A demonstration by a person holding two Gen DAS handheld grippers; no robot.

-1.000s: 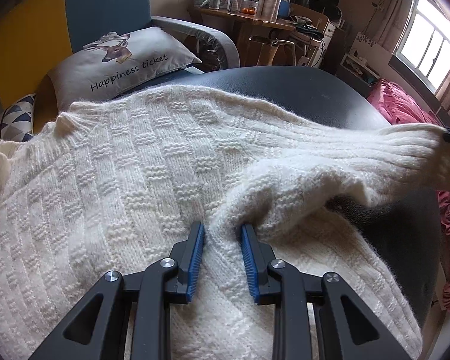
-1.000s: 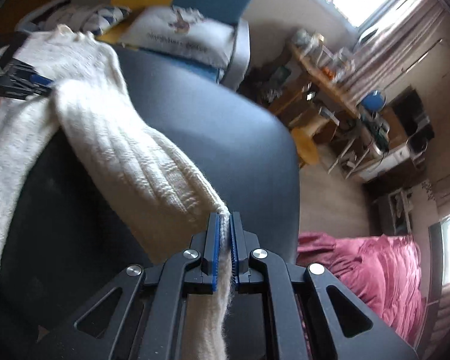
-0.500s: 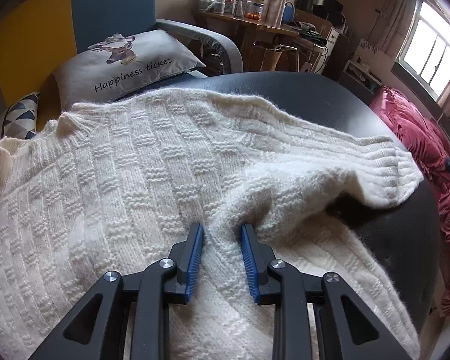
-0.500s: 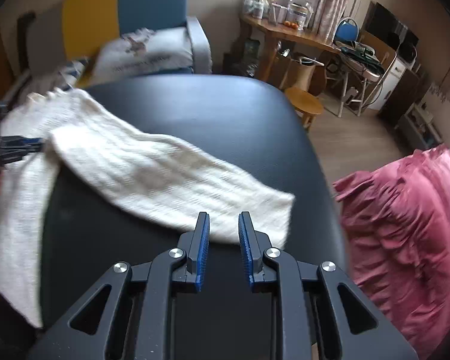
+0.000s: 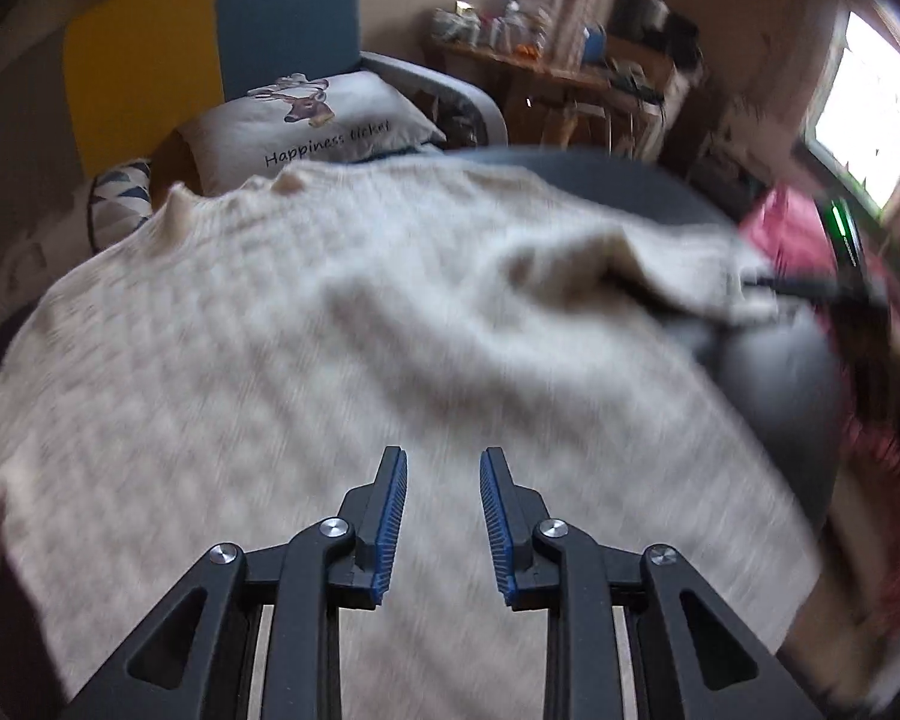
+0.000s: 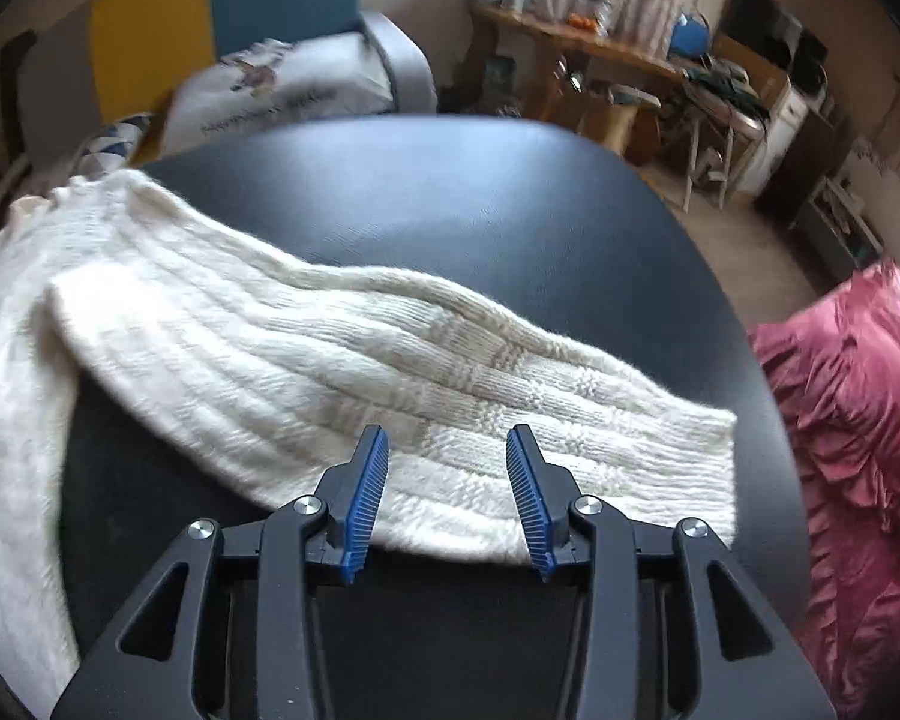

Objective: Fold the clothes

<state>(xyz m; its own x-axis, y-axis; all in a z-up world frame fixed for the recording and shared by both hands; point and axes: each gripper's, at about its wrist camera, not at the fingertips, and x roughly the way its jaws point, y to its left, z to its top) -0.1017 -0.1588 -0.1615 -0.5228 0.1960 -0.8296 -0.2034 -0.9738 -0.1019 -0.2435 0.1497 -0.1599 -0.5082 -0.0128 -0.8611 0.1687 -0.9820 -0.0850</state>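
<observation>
A: Right wrist view first: the right gripper [image 6: 447, 468] had the sleeve's cuff pinched a second ago. Now its jaws stand wide apart with nothing between them, poised just over the sleeve [image 6: 390, 384], which lies flat and stretched out across the dark round table [image 6: 480, 198].

B: So the sleeve has been let go and laid straight. And the left?

A: The left gripper [image 5: 443, 504] was set into a ridge of knit at the shoulder; it has lifted off (the left wrist picture is smeared with motion). Its fingers are parted and hold nothing, and the body of the cream sweater [image 5: 270, 330] spreads below it, collar toward the sofa cushion [image 5: 312, 120].

B: What does that mean for the folding?

A: My reading: the sweater lies flattened on the table with one sleeve out to the side, neither hand holding it. That suits a regrasp, probably to bring the sleeve over the body, though the frames don't settle it.
</observation>
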